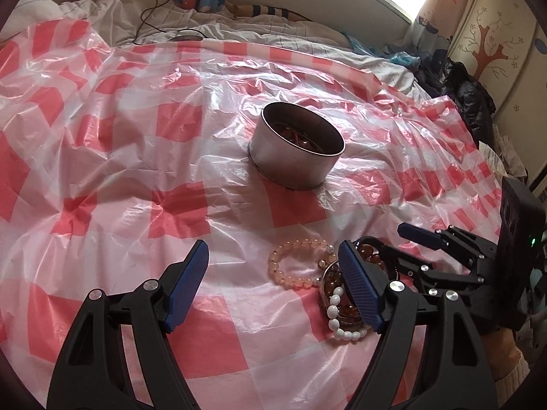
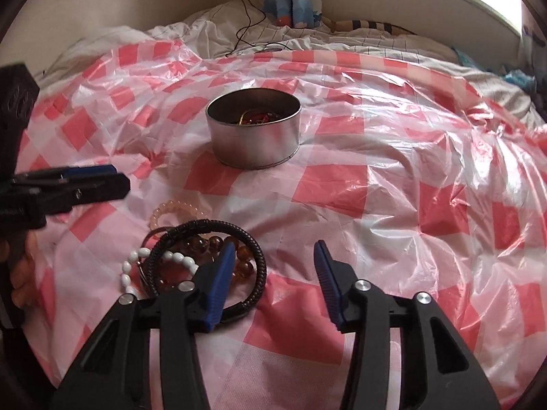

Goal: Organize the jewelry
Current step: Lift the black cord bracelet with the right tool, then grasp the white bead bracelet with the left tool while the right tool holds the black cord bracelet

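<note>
The bracelets (image 2: 191, 259) lay on the bed (image 2: 376, 205), touching the right tool's (image 2: 275, 256) left finger. Both tools stood open, holding nothing; the left tool (image 1: 273, 266) was wide.

A bed (image 2: 218, 30) carries a red-checked plastic sheet (image 2: 393, 184). On the sheet rest a round metal tin (image 2: 254, 143) and a cluster of bracelets (image 2: 191, 256).

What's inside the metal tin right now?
The metal tin has no lid on. Some reddish beaded jewelry with a glint of gold lies at the bottom. The near wall hides part of the floor, so the count is unclear.
</note>
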`<state>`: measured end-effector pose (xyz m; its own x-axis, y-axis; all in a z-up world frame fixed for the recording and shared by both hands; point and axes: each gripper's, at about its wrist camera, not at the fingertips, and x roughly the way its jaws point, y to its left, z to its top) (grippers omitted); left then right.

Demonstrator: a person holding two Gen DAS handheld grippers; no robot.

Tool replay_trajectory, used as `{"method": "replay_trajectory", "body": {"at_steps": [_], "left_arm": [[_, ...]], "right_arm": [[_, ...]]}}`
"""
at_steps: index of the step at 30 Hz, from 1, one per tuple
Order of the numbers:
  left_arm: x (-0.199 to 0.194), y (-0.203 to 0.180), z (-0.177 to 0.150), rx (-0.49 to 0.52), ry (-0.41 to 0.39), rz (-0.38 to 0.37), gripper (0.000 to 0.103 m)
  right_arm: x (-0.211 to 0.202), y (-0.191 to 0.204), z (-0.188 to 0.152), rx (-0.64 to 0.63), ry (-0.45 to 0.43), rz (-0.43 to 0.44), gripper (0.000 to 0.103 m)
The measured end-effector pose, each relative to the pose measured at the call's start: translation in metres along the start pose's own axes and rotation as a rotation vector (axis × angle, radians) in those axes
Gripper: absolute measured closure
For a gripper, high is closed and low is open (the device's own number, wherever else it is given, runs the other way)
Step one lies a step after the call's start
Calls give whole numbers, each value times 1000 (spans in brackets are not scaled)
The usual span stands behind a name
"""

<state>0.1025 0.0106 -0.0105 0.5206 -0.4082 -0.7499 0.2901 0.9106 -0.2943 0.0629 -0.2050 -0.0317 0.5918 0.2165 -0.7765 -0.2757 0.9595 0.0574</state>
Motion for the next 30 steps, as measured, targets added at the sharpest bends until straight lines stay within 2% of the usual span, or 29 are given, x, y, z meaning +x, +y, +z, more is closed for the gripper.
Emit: {"method": "replay_trajectory", "body": {"at_steps": [2,3,5,8,9,13,15,19,20,21,22,23,24,27,30], "left_arm": [[-1,1,0,-3,-3,-7,29],[-1,-1,0,6,-2,-10,29],[0,-6,-1,33,2,-13,29],[-3,-20,-8,120,9,-11,29],[-4,-27,-11,168,14,-12,29],[-5,-52,-31,378,44,-17,29],[-2,-58,-38,416,73,-28,29],[0,-62,-43,415,78,-63,29],[1,-62,-43,400,77,-83,32],[2,-62,-42,385,86,-105,44],[4,-61,-42,375,101,-119,62],[8,-61,-42,372,119,-119,70],[10,-61,-44,378,128,-104,78],[12,-59,-45,379,150,-100,91],[9,-51,-44,357,156,-115,95]], "right_arm": [[7,6,-1,-29,19,9,78],[9,10,-1,-49,25,20,88],[8,16,-1,-78,27,12,92],[4,9,-3,-44,31,6,95],[2,2,-4,-25,31,-13,96],[-7,-30,-4,101,19,-5,96],[-7,-35,-2,124,17,-3,96],[-1,-30,-2,119,41,-2,95],[1,-29,-3,117,45,-6,95],[2,-28,-2,112,51,-8,93],[3,-28,-2,112,54,-10,82],[3,-29,-3,114,50,-11,74],[3,-29,-3,115,46,-10,61],[4,-27,-3,104,46,-15,57],[8,-27,-4,99,60,-15,57]]}}
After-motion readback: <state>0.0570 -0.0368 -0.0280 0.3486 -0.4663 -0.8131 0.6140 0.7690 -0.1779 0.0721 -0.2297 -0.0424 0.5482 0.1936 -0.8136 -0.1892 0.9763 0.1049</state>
